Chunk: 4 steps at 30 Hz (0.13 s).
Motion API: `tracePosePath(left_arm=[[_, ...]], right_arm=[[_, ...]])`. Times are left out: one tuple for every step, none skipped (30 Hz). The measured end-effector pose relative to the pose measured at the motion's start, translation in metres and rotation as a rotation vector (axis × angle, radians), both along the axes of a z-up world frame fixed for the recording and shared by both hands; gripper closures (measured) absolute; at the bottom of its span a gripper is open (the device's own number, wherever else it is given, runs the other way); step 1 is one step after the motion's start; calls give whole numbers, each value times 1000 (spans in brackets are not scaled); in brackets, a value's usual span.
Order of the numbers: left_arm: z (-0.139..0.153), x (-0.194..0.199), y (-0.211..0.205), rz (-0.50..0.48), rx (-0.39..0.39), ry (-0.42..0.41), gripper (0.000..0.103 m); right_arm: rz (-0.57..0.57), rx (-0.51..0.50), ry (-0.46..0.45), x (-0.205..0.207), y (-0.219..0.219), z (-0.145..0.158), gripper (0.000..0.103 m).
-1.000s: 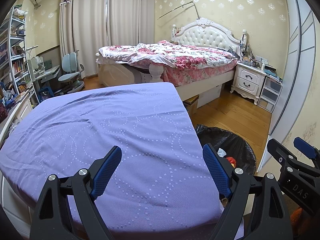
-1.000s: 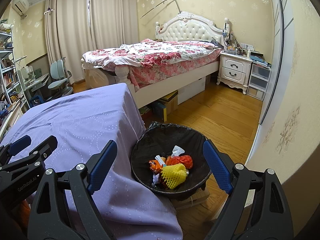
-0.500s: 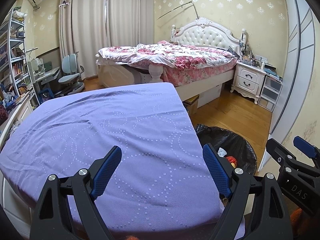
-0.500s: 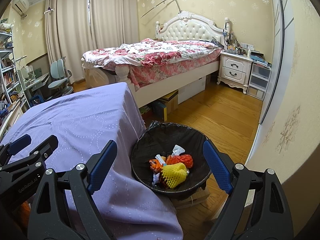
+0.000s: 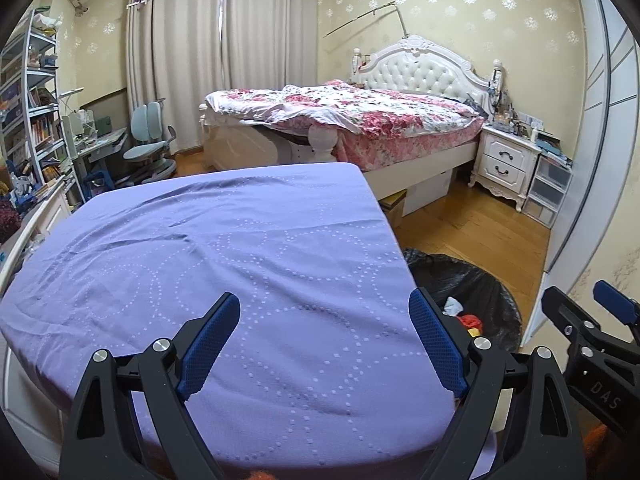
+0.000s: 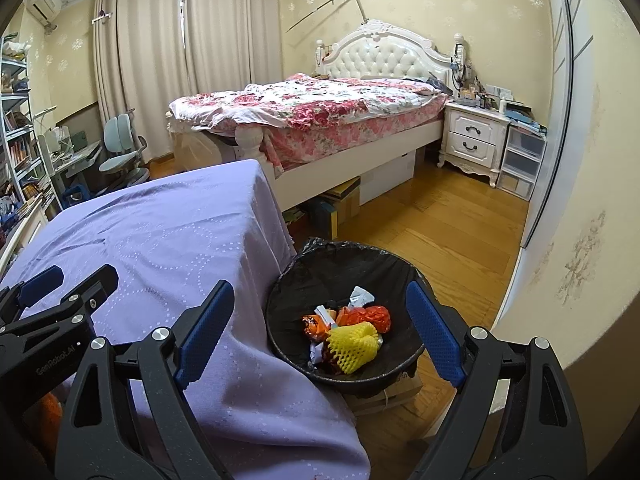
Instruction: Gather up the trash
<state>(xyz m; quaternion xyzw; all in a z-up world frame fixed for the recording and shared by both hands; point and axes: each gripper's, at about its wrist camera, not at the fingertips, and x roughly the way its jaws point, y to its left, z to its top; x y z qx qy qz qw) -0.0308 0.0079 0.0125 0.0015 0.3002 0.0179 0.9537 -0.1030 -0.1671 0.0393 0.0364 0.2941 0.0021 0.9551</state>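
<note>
Left gripper [image 5: 324,344] hangs over the purple tablecloth [image 5: 240,264], angled down toward it; its jaws are opening, already spread wide, with only bare cloth showing between the blue pads and nothing in their grip. Right gripper [image 6: 320,336] sits off the table's right edge, jaws also spread wide and holding nothing, framing the bin [image 6: 344,276] below. The bin is a round tub lined with a black bag, standing on the wooden floor [image 6: 440,232] just beside the draped corner of the table; it appears to rest on a flat cardboard piece [image 6: 384,394], though that is partly hidden. Trash lies in the bottom of the bin: a yellow foam fruit net [image 6: 352,344] in front, an orange-red wrapper [image 6: 370,314] behind it, a crumpled white scrap [image 6: 360,296] above that, and a few smaller wrappers at the left, too jumbled to sort out. From the left wrist view the bin [image 5: 472,284] shows past the right edge of the cloth, with part of the right gripper [image 5: 596,328] at the frame's right side. The tablecloth surface carries only light wrinkles and a dotted pattern. Beyond the table: a bed with floral bedding [image 6: 320,108], a white nightstand [image 6: 476,136], closed curtains [image 6: 184,48], a desk chair [image 6: 120,156].
</note>
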Motion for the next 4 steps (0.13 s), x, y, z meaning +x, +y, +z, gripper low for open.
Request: tracePosePath(left_arm=[[0, 0, 2, 9, 5, 4, 17], [-1, 1, 5, 15, 5, 11, 17], [-1, 4, 9, 20, 0, 18, 17], [-3, 4, 12, 26, -4, 26, 17]], right_arm=[[6, -2, 3, 0, 2, -1, 17], [9, -4, 5, 0, 3, -1, 17], [13, -6, 8, 1, 5, -2, 17], [23, -10, 15, 1, 7, -3, 17]])
